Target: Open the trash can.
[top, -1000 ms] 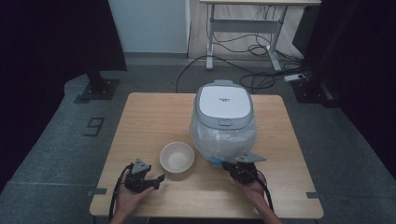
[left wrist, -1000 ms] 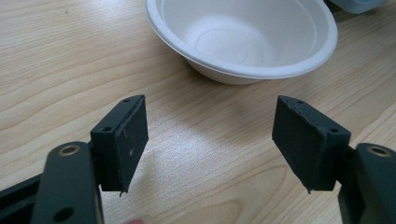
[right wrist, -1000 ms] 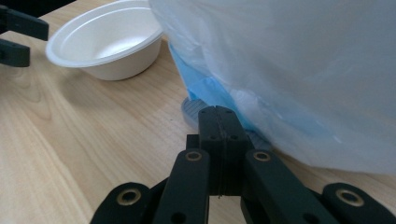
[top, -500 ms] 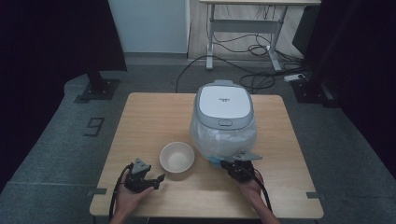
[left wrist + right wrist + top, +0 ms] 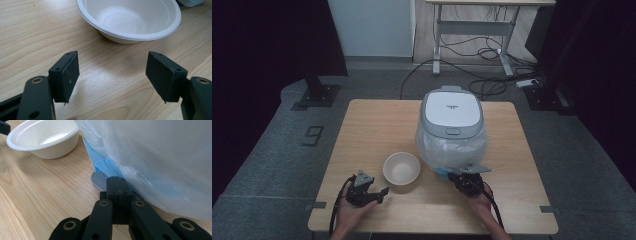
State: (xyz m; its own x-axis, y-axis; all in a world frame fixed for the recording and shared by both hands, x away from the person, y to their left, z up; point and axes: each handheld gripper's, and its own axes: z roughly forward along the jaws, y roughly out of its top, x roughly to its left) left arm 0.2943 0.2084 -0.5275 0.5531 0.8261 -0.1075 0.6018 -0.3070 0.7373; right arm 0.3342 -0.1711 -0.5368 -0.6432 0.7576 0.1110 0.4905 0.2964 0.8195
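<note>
Your right tongs (image 5: 117, 181) have their jaws pressed together, tips low at the foot of the rice cooker (image 5: 452, 112), right against the thin plastic bag (image 5: 160, 162) that wraps the cooker's body. Whether a fold of film is pinched between the jaws cannot be told from the right gripper view; the tips sit beside a blue piece (image 5: 106, 165) and a small ribbed grey pad (image 5: 98, 180) under the bag's edge.

Your left tongs (image 5: 115, 72) stand wide apart over bare counter (image 5: 377, 130), gripping nothing, with the white bowl (image 5: 128, 18) just ahead of them.

Treat the bag as soft, light and slippery: it will crumple and slide between the jaws, and it likely tears if you drag it against the cooker's weight. Take it where the film gathers into a loose fold near the bottom edge, not where it lies taut on the shell. The cooker itself looks heavy and stiff, so expect it to stay put while the film moves.

The bowl, near the cooker's left, looks light and thin-walled; pinch its rim gently, since it could tip or skid on the smooth wood.
</note>
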